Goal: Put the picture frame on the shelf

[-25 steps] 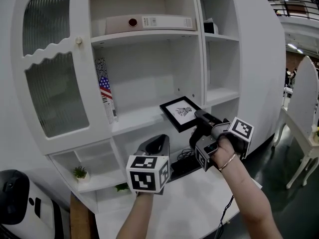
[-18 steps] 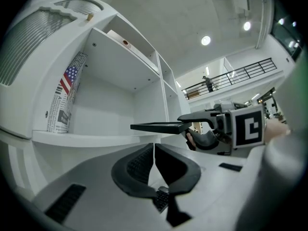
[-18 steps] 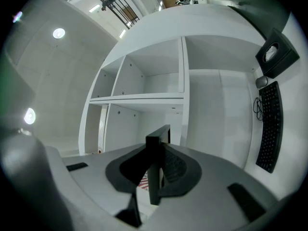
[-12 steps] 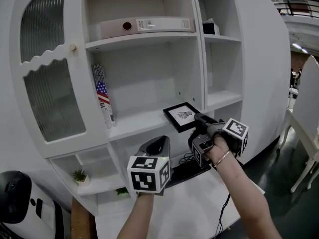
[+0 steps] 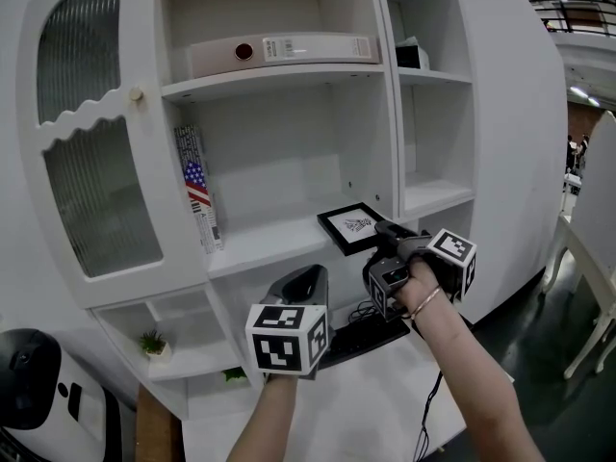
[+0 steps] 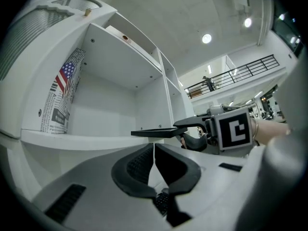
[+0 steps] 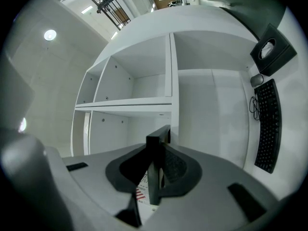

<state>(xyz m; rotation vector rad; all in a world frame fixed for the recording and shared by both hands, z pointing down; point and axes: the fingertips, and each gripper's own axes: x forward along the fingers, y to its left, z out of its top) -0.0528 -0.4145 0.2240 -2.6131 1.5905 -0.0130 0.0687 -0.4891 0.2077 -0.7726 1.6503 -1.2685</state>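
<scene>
The picture frame (image 5: 352, 226), black with a white print, is held nearly flat just above the front right end of the cabinet's middle shelf (image 5: 260, 245). My right gripper (image 5: 390, 231) is shut on its near edge. In the right gripper view the frame's black edge (image 7: 157, 146) stands clamped between the pads. The left gripper view shows the frame (image 6: 154, 133) edge-on, level with the shelf board (image 6: 77, 139). My left gripper (image 5: 300, 282) hangs lower, below the shelf, shut and with nothing in it.
A flag-printed book (image 5: 197, 189) stands at the shelf's left end. A binder (image 5: 279, 48) lies on the shelf above. A glass cabinet door (image 5: 96, 191) is at the left. A black keyboard (image 5: 361, 335) lies on the desk below, and a small plant (image 5: 154, 339) sits lower left.
My right gripper has carried the frame a little farther in toward the middle shelf. The left gripper has stayed where it was.
</scene>
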